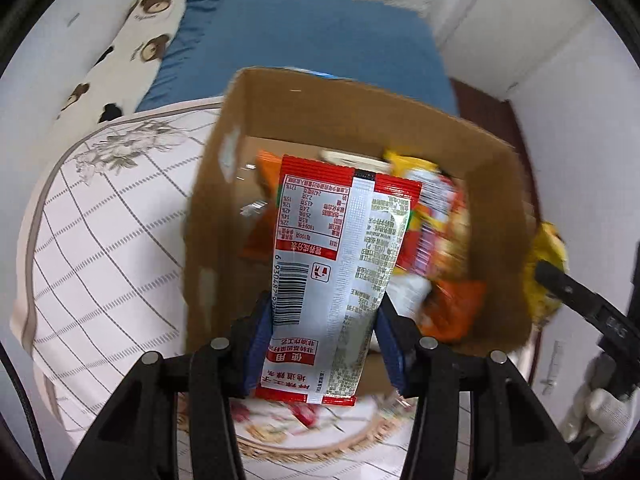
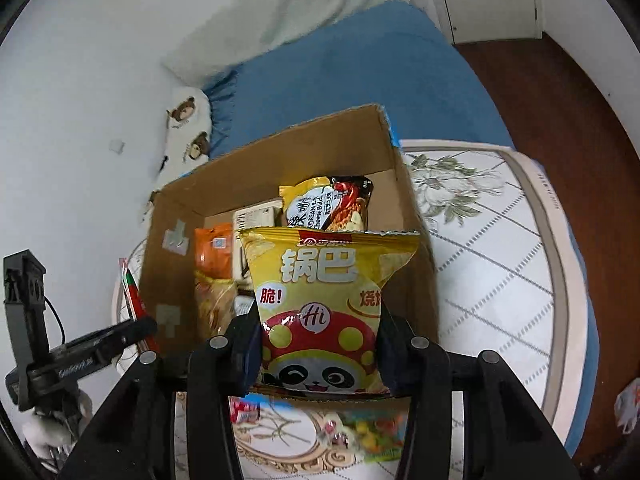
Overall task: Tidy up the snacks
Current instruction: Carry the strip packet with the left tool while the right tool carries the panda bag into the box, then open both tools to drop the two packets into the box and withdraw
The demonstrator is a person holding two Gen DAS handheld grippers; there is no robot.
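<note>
Between left gripper [image 1: 326, 344] pads: red packet [image 1: 340, 264] | over box [image 1: 500, 184]

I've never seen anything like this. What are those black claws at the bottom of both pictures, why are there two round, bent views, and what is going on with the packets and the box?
No robot here: a person holds a hand-held gripping tool in each hand, and each carries a wide-angle camera looking along its two fingers, which bends the view.

One picture is from the left tool, clamped on a red and white snack packet. The other is from the right tool, clamped on a yellow crisp bag.

Both hang above an open cardboard box that already holds several snacks. The box stands on a white floral surface by a blue bed. More snacks lie below.
</note>
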